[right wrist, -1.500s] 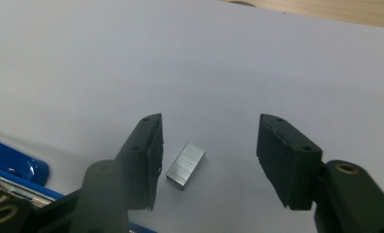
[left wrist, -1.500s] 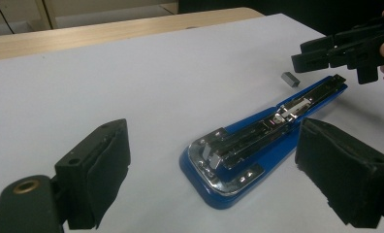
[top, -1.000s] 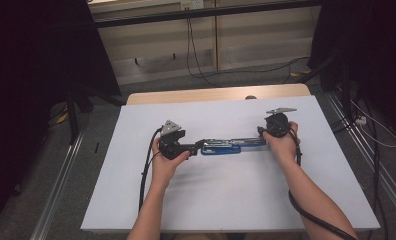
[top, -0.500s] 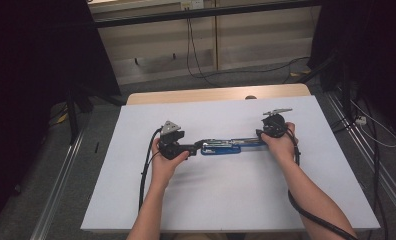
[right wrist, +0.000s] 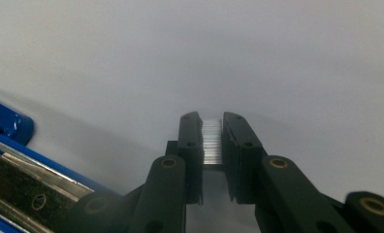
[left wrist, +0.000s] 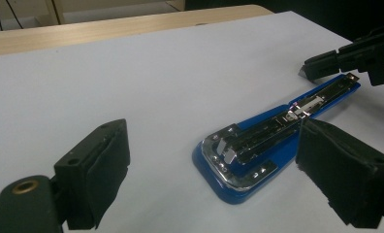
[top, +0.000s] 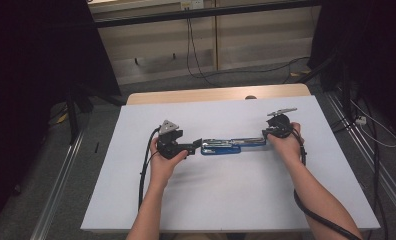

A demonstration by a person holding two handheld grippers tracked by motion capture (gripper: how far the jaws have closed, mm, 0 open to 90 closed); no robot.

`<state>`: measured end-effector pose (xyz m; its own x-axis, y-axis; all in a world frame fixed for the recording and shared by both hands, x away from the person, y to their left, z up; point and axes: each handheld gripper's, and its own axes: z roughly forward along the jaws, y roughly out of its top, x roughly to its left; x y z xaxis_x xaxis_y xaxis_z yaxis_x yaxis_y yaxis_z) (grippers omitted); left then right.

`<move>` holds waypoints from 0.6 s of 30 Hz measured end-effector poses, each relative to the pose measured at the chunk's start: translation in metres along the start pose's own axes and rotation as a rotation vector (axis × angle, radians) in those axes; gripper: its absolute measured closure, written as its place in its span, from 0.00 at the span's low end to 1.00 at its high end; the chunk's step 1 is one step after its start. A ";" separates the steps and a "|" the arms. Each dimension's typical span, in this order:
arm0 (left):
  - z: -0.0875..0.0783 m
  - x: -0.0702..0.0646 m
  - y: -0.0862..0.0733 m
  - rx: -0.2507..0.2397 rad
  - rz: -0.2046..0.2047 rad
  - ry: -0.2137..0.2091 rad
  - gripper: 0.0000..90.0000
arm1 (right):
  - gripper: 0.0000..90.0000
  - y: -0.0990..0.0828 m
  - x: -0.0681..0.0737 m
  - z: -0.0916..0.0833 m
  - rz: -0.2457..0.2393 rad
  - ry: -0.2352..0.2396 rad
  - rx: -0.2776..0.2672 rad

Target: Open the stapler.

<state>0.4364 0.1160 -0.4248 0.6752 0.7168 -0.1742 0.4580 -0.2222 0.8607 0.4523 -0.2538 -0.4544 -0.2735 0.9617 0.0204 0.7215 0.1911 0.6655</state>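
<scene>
The blue stapler (left wrist: 272, 141) lies flipped open on the white table (top: 226, 200) between both hands, its metal staple channel exposed. The left gripper (left wrist: 214, 170) stands wide apart at its end. The right gripper (right wrist: 212, 141), just closing, pinches a strip of staples (right wrist: 212, 141) beside the stapler.

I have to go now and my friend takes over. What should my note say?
Left tool: open, at the hinge end of the blue metal stapler, which lies folded open on the white table.
Right tool: jaws have just been closing, now pinching a silver strip of staples.
Done: stapler opened, strip gripped.
Left: probably lay the strip in the stapler's channel, then close it.
</scene>
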 end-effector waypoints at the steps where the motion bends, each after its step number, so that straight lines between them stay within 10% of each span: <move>1: 0.000 0.000 0.000 -0.002 -0.003 0.001 0.14 | 0.88 -0.001 0.000 0.000 0.004 0.000 0.002; 18: 0.000 -0.002 0.000 0.010 0.005 0.002 0.14 | 0.88 -0.011 0.000 -0.005 -0.077 0.023 -0.024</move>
<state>0.4349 0.1150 -0.4244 0.6763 0.7169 -0.1692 0.4602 -0.2320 0.8570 0.4416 -0.2573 -0.4576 -0.3425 0.9394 -0.0146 0.6827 0.2595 0.6831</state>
